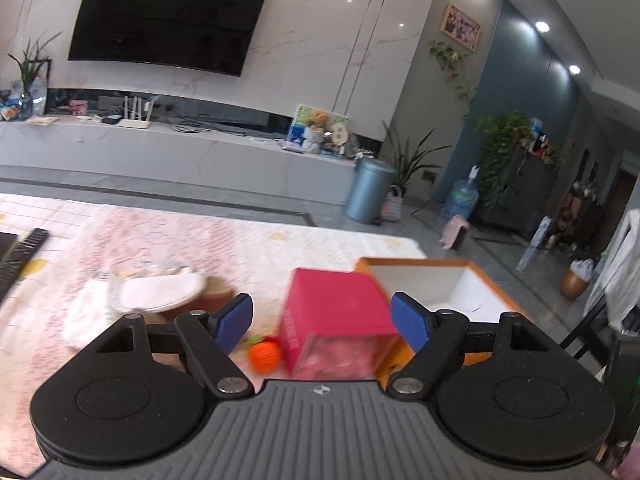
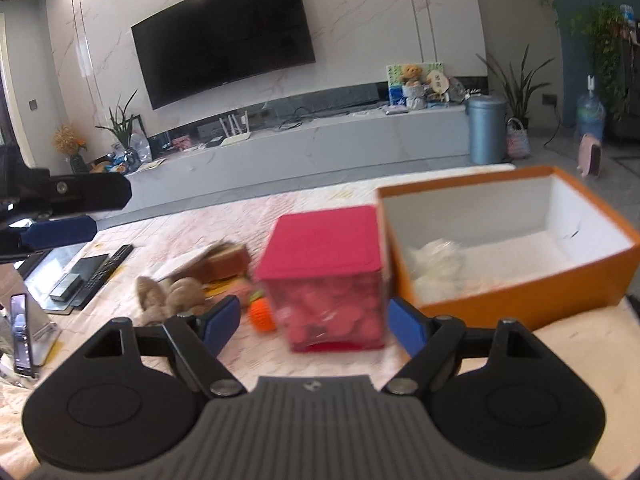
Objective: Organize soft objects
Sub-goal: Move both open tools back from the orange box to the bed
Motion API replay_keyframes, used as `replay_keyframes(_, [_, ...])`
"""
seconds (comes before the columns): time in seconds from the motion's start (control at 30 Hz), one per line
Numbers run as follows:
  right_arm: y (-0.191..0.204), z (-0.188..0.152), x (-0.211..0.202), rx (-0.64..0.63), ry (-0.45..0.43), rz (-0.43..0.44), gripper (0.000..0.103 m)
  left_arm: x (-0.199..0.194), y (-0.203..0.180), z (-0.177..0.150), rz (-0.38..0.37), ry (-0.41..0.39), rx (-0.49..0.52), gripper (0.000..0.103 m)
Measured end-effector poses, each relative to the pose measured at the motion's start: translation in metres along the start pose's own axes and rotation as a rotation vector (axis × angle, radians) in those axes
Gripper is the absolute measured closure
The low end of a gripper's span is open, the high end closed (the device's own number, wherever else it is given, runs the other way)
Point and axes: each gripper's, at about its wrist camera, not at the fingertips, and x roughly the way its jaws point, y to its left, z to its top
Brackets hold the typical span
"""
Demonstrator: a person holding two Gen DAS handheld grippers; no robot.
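Observation:
A pink box (image 1: pixel 336 316) with a clear front and pink contents stands on the pink-patterned cloth; it also shows in the right wrist view (image 2: pixel 328 276). An open orange box (image 2: pixel 512 240) sits right of it, with a white soft thing (image 2: pixel 434 262) inside; it shows in the left wrist view (image 1: pixel 440 280) too. An orange knitted ball (image 2: pixel 262 314) lies left of the pink box, also in the left wrist view (image 1: pixel 264 355). A brown plush toy (image 2: pixel 168 298) and a white soft item (image 1: pixel 160 294) lie further left. My left gripper (image 1: pixel 322 320) is open and empty above the pink box. My right gripper (image 2: pixel 310 326) is open and empty before it.
A remote (image 2: pixel 106 270), a dark tablet (image 2: pixel 76 276) and a phone on a stand (image 2: pixel 22 330) lie at the table's left. The left gripper's finger (image 2: pixel 60 232) shows at the left edge. A TV wall, a low cabinet and a blue bin (image 2: pixel 486 128) stand beyond.

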Motion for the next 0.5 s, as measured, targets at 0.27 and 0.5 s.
replay_keyframes(0.27, [0.042,-0.016,0.024,-0.071,0.04,0.037,0.023,-0.021,0.06,-0.026,0.179,0.007,-0.031,0.011])
replay_keyframes(0.5, [0.061,-0.024,0.046,-0.141,0.058,0.066,0.023,-0.014,0.1,-0.047,0.28,0.067,-0.082,0.015])
